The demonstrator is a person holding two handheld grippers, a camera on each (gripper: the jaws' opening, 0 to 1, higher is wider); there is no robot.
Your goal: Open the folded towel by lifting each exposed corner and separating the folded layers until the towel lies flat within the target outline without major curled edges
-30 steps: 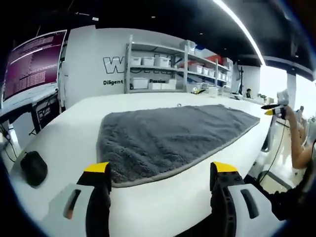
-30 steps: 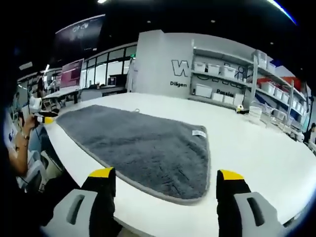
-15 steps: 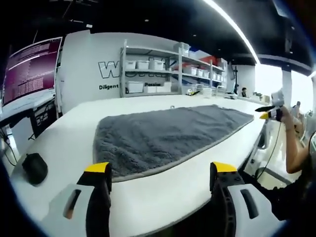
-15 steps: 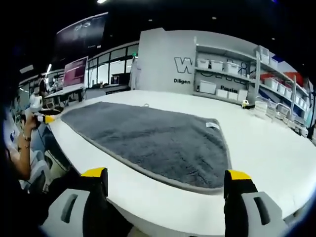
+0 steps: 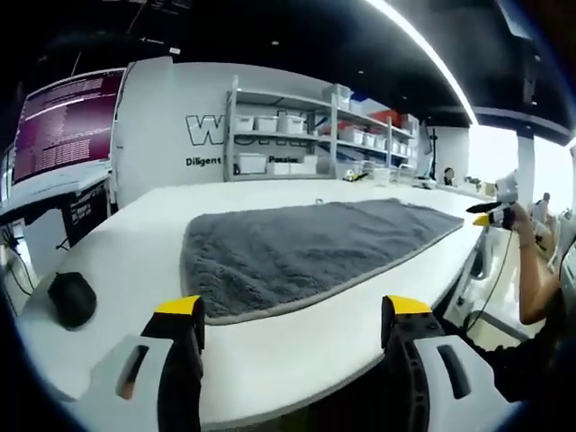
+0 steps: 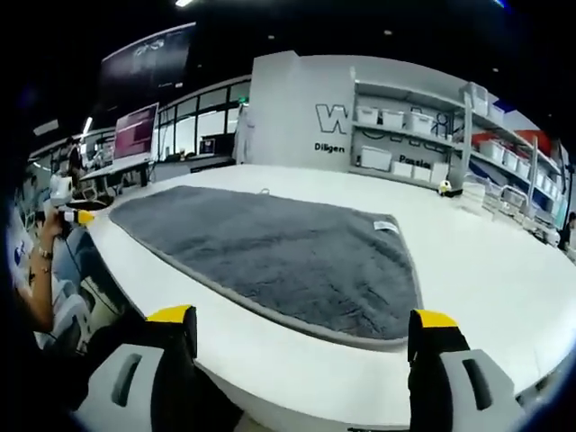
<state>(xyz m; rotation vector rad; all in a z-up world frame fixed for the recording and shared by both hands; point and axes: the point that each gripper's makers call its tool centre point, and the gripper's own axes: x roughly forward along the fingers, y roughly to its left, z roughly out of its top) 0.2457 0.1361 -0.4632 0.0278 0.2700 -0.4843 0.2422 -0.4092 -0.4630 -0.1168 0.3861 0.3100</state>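
Both claws level, agape — towel ahead, untouched.

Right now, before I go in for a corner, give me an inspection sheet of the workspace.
Surface: white table, rounded edge; no target outline visible.
Job's things: grey towel lying spread on the table, grey trimmed edge, small white label near one corner; no major curl seen.
Clutter: black computer mouse on the table beside the towel.
Grippers: left gripper and right gripper both open, short of the table edge, holding nothing.
Cables: a dark cable at the table's far left edge.
Surroundings: shelving with white bins, a monitor, lettered wall.
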